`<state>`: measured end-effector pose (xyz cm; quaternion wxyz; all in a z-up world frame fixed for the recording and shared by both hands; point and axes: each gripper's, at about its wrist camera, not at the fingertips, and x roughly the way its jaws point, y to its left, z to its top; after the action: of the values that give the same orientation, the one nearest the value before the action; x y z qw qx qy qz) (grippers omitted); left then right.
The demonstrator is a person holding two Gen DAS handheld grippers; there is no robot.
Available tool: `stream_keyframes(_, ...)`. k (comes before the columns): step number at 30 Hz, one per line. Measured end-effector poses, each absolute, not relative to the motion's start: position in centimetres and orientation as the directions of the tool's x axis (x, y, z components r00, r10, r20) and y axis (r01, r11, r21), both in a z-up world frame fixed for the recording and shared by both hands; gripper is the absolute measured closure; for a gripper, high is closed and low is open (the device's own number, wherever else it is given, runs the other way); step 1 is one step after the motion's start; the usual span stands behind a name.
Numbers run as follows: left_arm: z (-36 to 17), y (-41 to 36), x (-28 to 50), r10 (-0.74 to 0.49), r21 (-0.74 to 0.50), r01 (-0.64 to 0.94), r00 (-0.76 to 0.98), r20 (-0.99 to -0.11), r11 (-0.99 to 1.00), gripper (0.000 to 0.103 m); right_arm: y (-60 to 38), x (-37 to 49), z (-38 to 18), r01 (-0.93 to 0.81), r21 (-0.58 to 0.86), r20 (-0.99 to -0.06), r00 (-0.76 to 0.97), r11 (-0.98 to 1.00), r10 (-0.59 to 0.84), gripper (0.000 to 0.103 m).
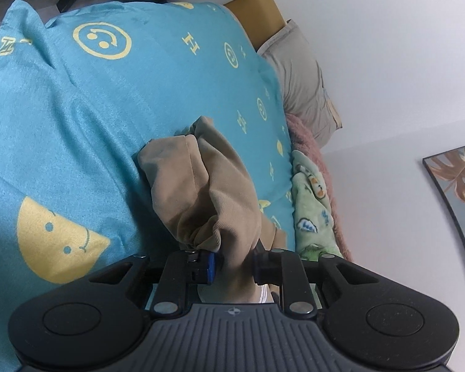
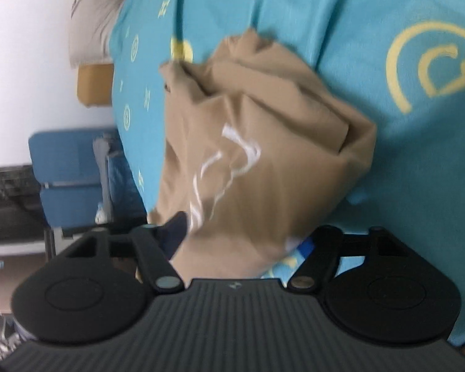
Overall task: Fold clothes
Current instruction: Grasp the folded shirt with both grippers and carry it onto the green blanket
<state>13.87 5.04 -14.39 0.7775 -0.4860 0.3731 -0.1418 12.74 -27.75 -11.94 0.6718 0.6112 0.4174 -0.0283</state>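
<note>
A tan garment (image 1: 201,192) lies bunched on a bed covered by a turquoise sheet (image 1: 93,117) printed with yellow smiley faces. The left gripper (image 1: 234,263) has its two fingers drawn in on a gathered fold of the cloth, which runs between the blue-tipped pads and back under the gripper body; the rest of the garment trails forward across the sheet in a crumpled heap.

In the right wrist view (blurred throughout) the same garment (image 2: 257,142) fills the middle, with a white scribbled print on its near face. The right gripper (image 2: 241,235) stands with its fingers fairly wide apart, and the cloth sits in the gap between them; I cannot tell whether the fingers actually press on it.

Beyond the far edge of the bed in the left view sit a grey pillow (image 1: 300,80), a pink blanket (image 1: 307,136) and a green patterned blanket (image 1: 313,204) against a white wall (image 1: 387,62).
</note>
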Motion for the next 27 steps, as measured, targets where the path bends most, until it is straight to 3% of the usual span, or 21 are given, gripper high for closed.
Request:
stream_keyframes(2, -14.3, 5.1, 13.9, -0.583, -0.866, -0.151, 0.682, -0.441, 0.477, 0.081, -27.8, 12.8, -11.6, 0.539, 0.799, -0.598, 0.663, 0.267, 0.450, 0.066)
stream_keyframes(7, -11.6, 4.6, 13.9, -0.614, -0.887, -0.140, 0.674, -0.411, 0.440, 0.081, -30.9, 9.6, -7.7, 0.489, 0.828, -0.560, 0.720, 0.275, 0.410, 0.080)
stream_keyframes(16, -0.8, -2.3, 10.5, -0.708, -0.863, -0.036, 0.554, -0.437, 0.504, 0.081, -37.2, 3.1, -0.3, 0.392, 0.875, -0.473, 0.815, 0.282, 0.334, 0.080)
stream_keyframes(27, 7.3, -26.7, 14.0, -0.775, -0.773, 0.214, 0.400, -0.489, 0.598, 0.081, -53.3, -0.5, 8.3, 0.365, 0.855, -0.428, 0.898, 0.370, 0.104, 0.080)
